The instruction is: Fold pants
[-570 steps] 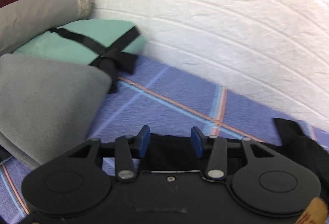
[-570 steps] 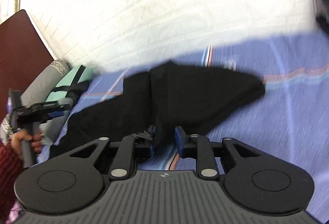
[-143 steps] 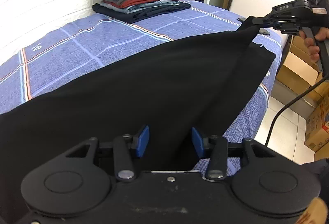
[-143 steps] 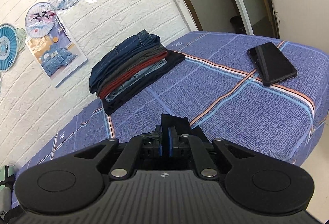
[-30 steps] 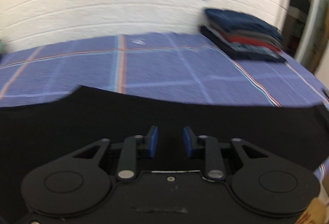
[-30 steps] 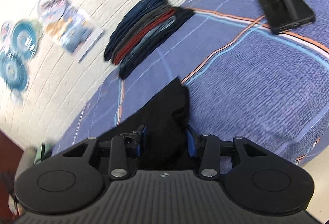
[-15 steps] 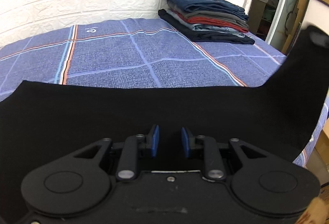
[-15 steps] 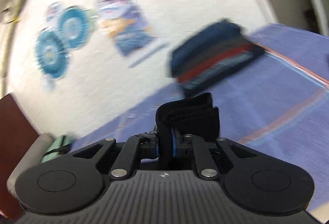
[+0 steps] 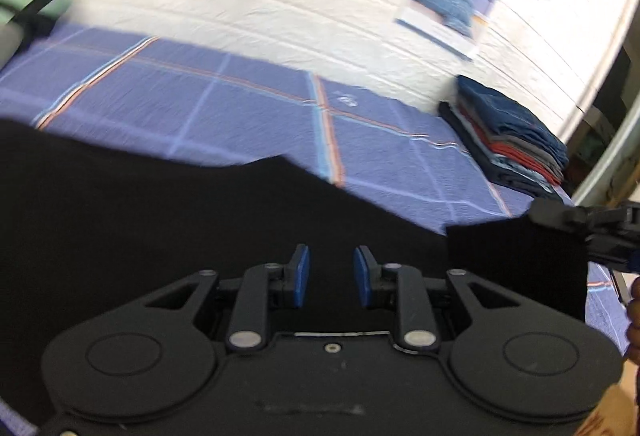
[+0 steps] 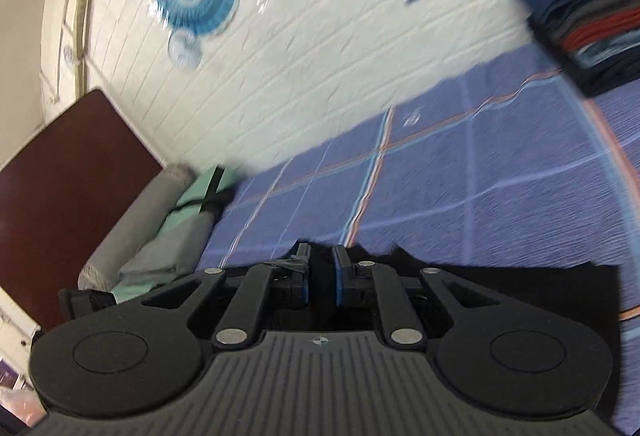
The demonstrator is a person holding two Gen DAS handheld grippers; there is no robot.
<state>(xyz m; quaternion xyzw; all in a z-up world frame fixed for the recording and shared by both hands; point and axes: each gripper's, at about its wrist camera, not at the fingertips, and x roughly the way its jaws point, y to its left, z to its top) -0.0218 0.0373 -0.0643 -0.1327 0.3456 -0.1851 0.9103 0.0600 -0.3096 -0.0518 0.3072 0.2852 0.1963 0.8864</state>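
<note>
The black pants [image 9: 160, 215] lie spread over the near half of the blue checked bed [image 9: 240, 95]. My left gripper [image 9: 331, 276] is at their near edge, its blue pads a little apart with black cloth filling the gap. At the right of the left wrist view my right gripper [image 9: 560, 220] holds up a raised flap of the pants. In the right wrist view the right gripper [image 10: 321, 272] has its pads close together, pinching a fold of the pants [image 10: 520, 284], which hang below it over the bed [image 10: 480, 175].
A stack of folded clothes [image 9: 516, 139] sits at the bed's far right by the white brick wall, and shows again as a stack [image 10: 592, 15]. Grey and green pillows [image 10: 168, 232] lie against a dark red headboard [image 10: 72, 175]. A hand [image 9: 634, 312] shows at the right edge.
The right jaws closed from wide to narrow on the black cloth, and that gripper lifted and swung left toward the pillows. The left view panned left; the raised flap now hangs at its right.
</note>
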